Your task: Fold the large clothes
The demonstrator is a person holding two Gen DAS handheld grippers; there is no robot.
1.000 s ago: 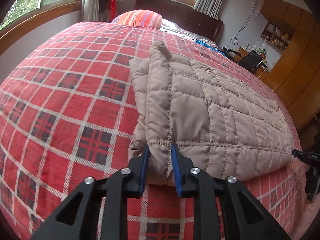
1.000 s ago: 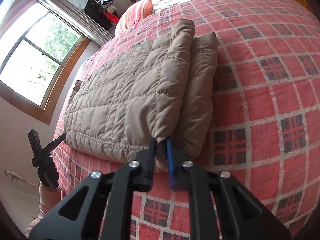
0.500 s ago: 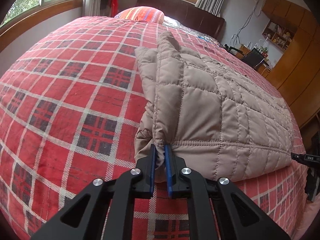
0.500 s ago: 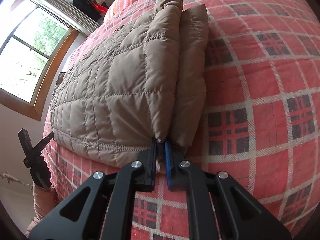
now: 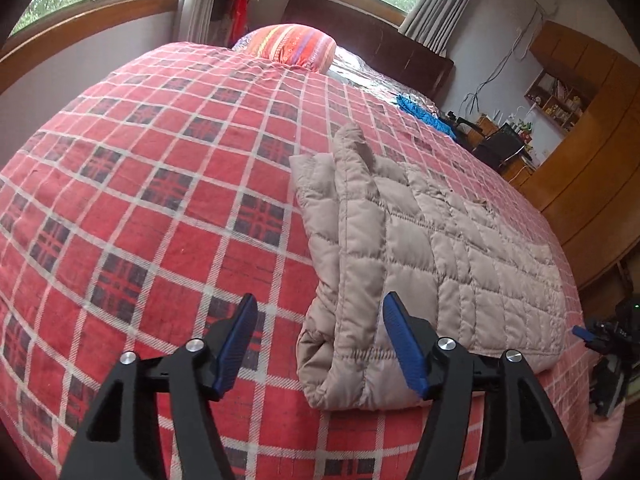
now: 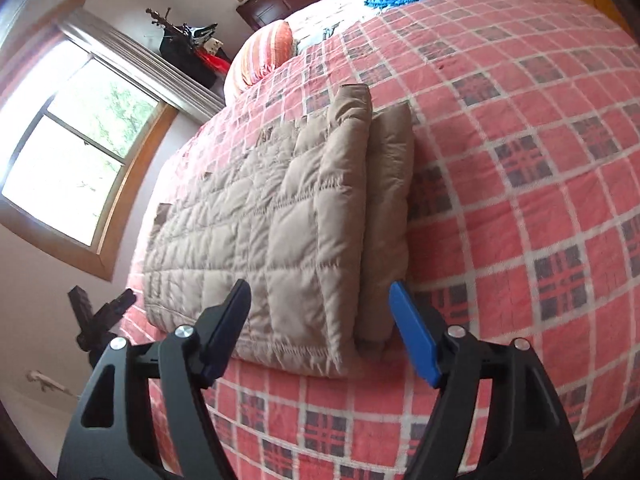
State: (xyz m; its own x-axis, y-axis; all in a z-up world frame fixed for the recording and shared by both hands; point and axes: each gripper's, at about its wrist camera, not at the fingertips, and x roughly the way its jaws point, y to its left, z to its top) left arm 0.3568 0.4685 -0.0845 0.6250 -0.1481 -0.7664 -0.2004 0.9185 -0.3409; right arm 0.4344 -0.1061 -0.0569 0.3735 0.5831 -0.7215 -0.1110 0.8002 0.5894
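Left claw (image 5: 320, 344) wide open, empty; folded jacket (image 5: 432, 248) on bedspread (image 5: 140, 184) just ahead, corner between fingers. Right claw (image 6: 320, 334) wide open, empty; jacket (image 6: 280, 232) ahead, near edge between fingers.

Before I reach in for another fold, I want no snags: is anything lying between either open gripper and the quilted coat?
Nothing visible. The left gripper and right gripper are both open right at the near edge of the folded coat, with only the plaid bedspread under them. The pillow and blue cloth lie far beyond the coat.
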